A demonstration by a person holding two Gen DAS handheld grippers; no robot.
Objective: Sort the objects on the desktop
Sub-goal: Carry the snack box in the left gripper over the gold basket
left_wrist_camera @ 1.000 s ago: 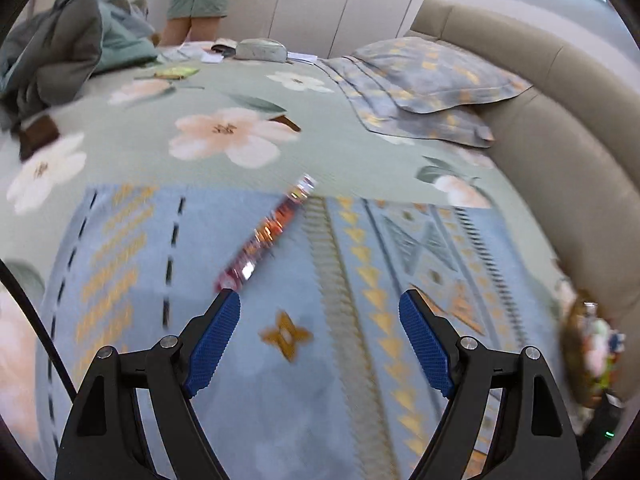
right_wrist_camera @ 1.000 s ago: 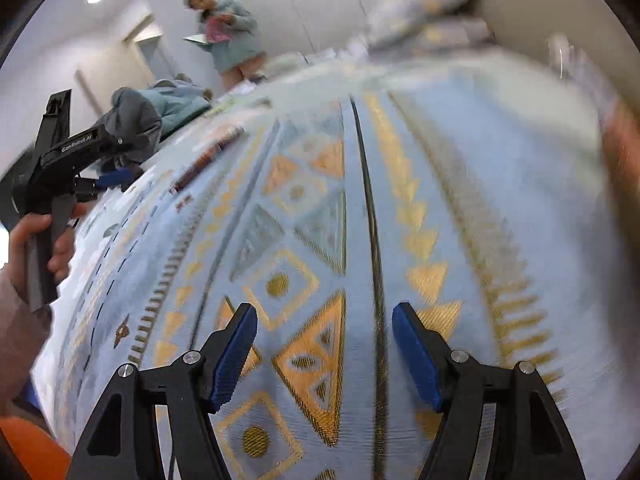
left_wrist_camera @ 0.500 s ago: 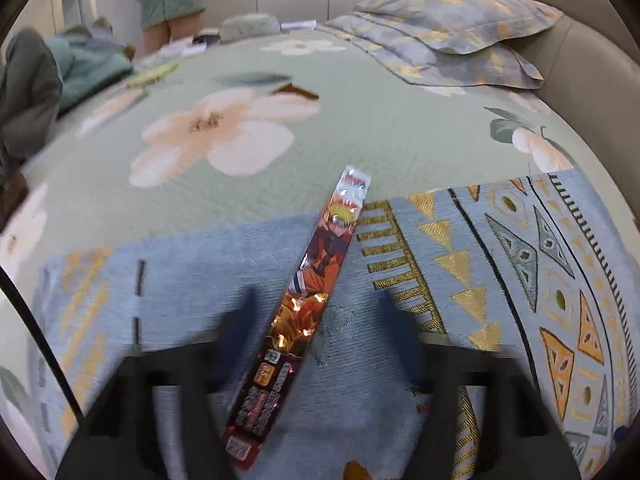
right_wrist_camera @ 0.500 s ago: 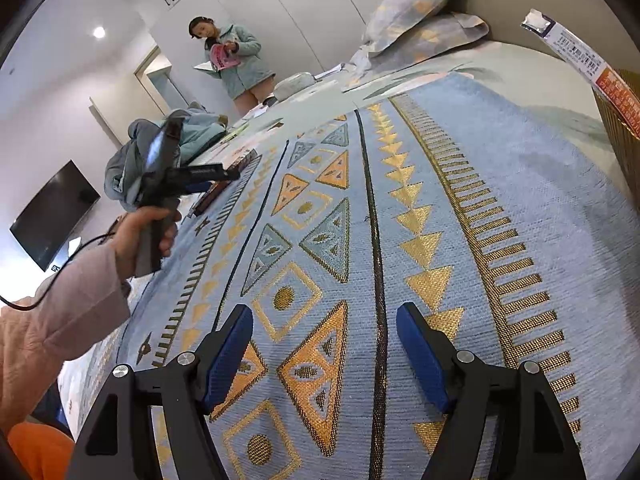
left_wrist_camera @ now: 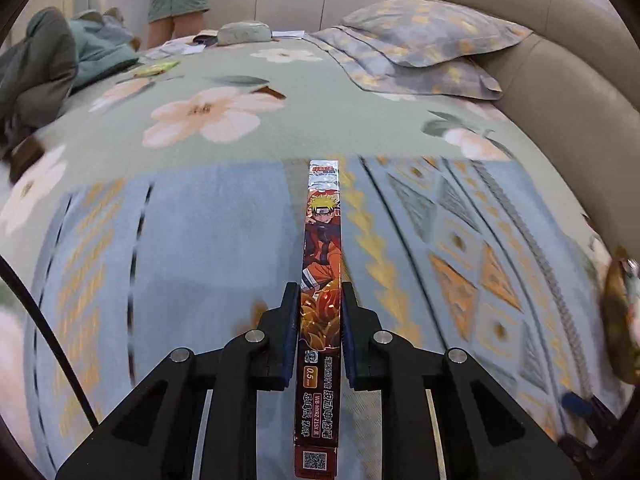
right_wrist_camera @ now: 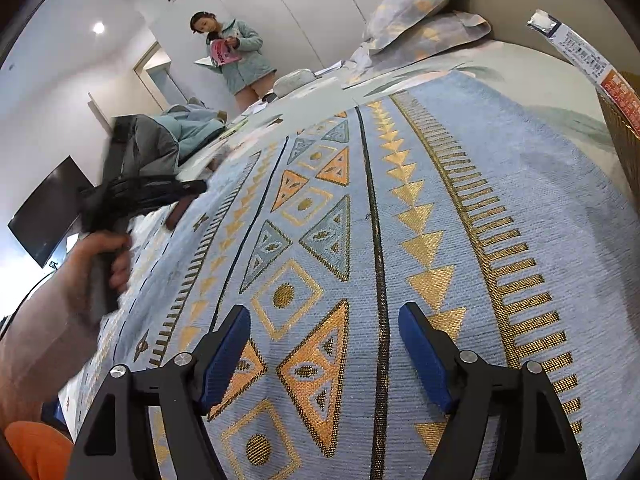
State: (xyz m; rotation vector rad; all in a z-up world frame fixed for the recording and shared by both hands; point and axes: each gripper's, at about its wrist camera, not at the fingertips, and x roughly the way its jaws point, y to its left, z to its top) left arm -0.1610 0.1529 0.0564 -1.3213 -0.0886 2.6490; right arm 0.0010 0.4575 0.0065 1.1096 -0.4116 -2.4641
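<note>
peeking in at the right edge, a woven basket (right_wrist_camera: 624,136) holds a printed packet (right_wrist_camera: 580,54) poking out over its rim. my left gripper (left_wrist_camera: 320,336) is closing, fingers (left_wrist_camera: 290,336) pinching the long, slim, glossy orange anime-print pen box (left_wrist_camera: 322,264) above the blue patterned blanket (left_wrist_camera: 180,248) on the bed. my right gripper (right_wrist_camera: 324,352) is opening, nothing between its fingers.

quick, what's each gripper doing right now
left gripper: closing on the long pen box, pads against its sides
right gripper: opening, nothing between its jaws, only the patterned cloth below
</note>
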